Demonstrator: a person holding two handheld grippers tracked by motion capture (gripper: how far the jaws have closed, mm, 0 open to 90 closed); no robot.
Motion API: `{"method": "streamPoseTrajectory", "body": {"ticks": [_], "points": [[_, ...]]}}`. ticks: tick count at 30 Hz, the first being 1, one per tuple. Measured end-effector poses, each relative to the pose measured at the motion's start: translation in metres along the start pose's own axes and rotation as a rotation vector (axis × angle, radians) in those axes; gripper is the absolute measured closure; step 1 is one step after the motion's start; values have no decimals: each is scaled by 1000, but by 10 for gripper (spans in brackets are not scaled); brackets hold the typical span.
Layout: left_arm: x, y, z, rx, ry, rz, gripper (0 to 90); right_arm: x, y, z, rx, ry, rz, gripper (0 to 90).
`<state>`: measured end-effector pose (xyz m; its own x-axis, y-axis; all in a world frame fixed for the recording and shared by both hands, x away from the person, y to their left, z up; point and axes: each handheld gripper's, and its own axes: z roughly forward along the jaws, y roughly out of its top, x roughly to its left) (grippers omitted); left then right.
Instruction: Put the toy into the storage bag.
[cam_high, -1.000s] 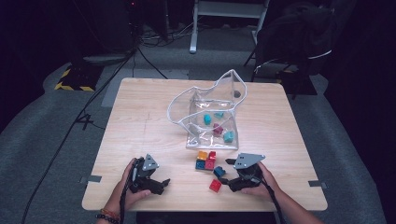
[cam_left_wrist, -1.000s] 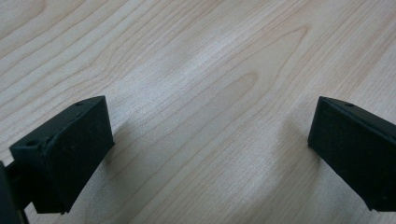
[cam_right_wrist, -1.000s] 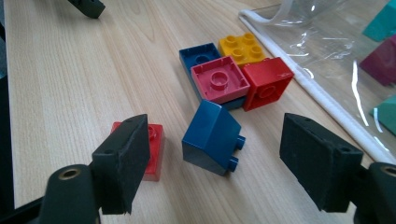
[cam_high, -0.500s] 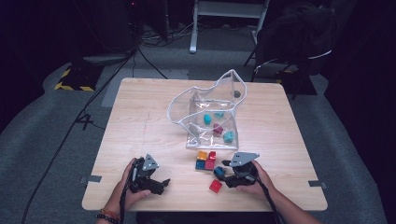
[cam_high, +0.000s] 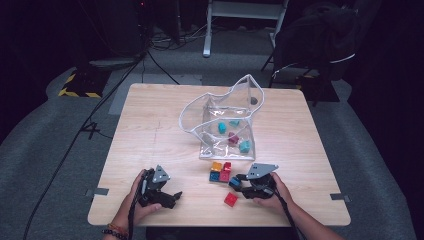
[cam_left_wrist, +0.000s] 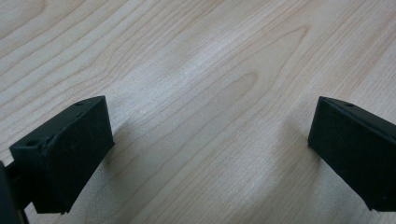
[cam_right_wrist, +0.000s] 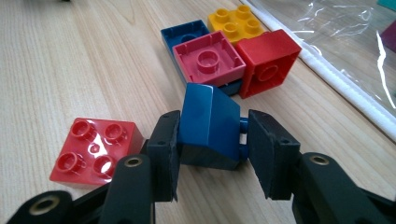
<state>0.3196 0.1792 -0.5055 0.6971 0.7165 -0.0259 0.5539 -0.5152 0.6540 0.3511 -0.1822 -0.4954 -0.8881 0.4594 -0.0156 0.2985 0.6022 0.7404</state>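
Observation:
A blue sloped brick (cam_right_wrist: 208, 123) sits between my right gripper's (cam_right_wrist: 212, 154) jaws, which press on its two sides; from above the blue brick (cam_high: 234, 181) shows at the tip of that right gripper (cam_high: 240, 185). A red four-stud brick (cam_right_wrist: 95, 149) lies just left of the jaws, the same red brick (cam_high: 230, 199) near the table's front. My left gripper (cam_high: 172, 196) rests at the front left, its jaws wide open over bare wood (cam_left_wrist: 210, 116).
A cluster of yellow (cam_right_wrist: 236, 21), pink-red (cam_right_wrist: 208, 63), red (cam_right_wrist: 267, 58) and dark blue (cam_right_wrist: 184, 35) bricks lies just beyond the held one. A clear plastic bag (cam_high: 225, 120) with several bricks inside stands mid-table. The table's front edge (cam_high: 220, 224) is close to both hands.
My right gripper has slid a little to the left and its jaws have come in around the blue brick. The left gripper has stayed put.

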Motion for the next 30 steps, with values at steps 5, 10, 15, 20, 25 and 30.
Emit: {"method": "streamPoseTrajectory", "body": {"ticks": [5, 10, 15, 20, 25, 30], "points": [[0, 0, 0, 0, 0, 0, 2, -4, -1, -4, -5, -11, 9, 580], [0, 0, 0, 0, 0, 0, 2, -6, -1, -9, -19, -21, 13, 581], [0, 0, 0, 0, 0, 1, 2, -10, 0, -17, -37, -31, 22, 582], [0, 0, 0, 0, 0, 0, 2, -15, 3, -26, -56, -48, 29, 582], [0, 0, 0, 0, 0, 0, 2, -20, 7, -38, -79, -67, 30, 583], [0, 0, 0, 1, 0, 1, 2, -25, 13, -52, -104, -88, 31, 583]]}}
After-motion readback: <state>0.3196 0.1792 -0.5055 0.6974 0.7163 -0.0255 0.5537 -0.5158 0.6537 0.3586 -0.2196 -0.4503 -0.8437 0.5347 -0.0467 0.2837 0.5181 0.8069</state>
